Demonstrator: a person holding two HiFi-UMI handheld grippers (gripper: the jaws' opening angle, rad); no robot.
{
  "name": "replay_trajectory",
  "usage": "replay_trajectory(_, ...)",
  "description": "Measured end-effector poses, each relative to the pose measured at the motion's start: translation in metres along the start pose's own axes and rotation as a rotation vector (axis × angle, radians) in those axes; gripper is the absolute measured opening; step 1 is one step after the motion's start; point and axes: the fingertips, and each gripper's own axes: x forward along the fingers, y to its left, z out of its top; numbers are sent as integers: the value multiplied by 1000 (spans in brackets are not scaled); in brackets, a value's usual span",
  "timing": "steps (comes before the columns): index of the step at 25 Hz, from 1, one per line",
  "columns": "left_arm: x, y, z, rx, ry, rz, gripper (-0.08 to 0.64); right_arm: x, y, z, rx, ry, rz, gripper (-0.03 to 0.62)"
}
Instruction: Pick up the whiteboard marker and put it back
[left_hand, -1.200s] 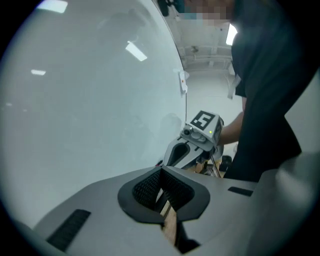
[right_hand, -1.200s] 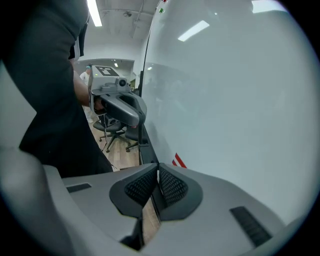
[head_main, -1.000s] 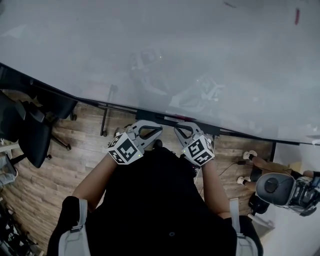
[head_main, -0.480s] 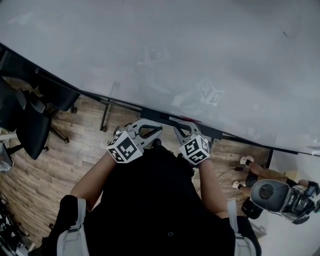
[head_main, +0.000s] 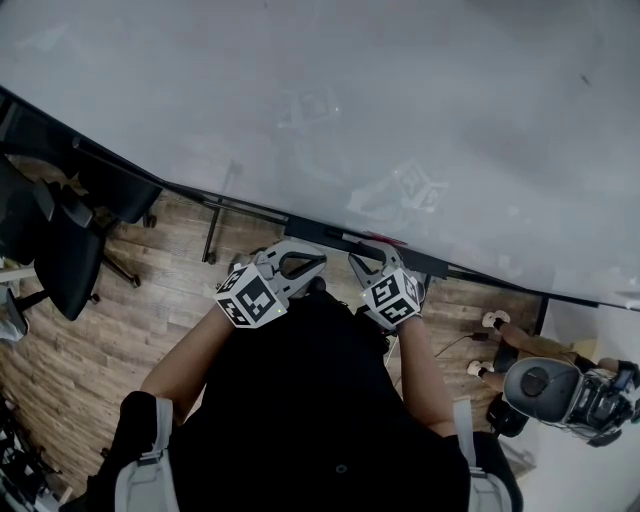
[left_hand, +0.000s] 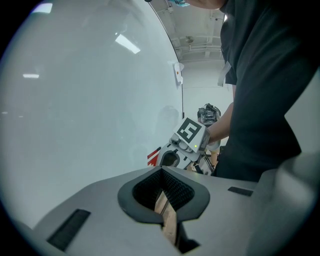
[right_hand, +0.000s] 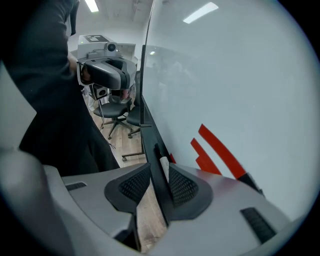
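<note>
The person stands close against a whiteboard (head_main: 350, 100), holding both grippers low in front of the body, just by the black tray (head_main: 330, 236) that runs along the board's bottom edge. The two grippers point roughly toward each other.

The left gripper (left_hand: 161, 172) has its jaws pressed together at the tips, with nothing between them; only a sliver of wooden floor (head_main: 150, 310) shows through the slit behind the pads.

The right gripper (right_hand: 160, 167) has its jaws set a little apart. In its own view the tray runs through the gap, and the whiteboard marker (right_hand: 164, 164), pale-barrelled with a dark end, lies on the tray between the pad tips, nearer the right-hand pad. Whether either pad touches it I cannot tell.

A red object (right_hand: 220, 150) sits against the board just beyond that gripper. Black office chairs (head_main: 70, 260) stand on the floor further off to the person's left
</note>
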Motion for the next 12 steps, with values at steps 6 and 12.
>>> replay_trajectory(6,-3,-1,-1,6,5,-11,12,3,-3,2,-76,26,-73,104)
replay_trajectory(12,-3,-5,-1,18,14,-22,12,6,-9,-4,-143,79,-154,104)
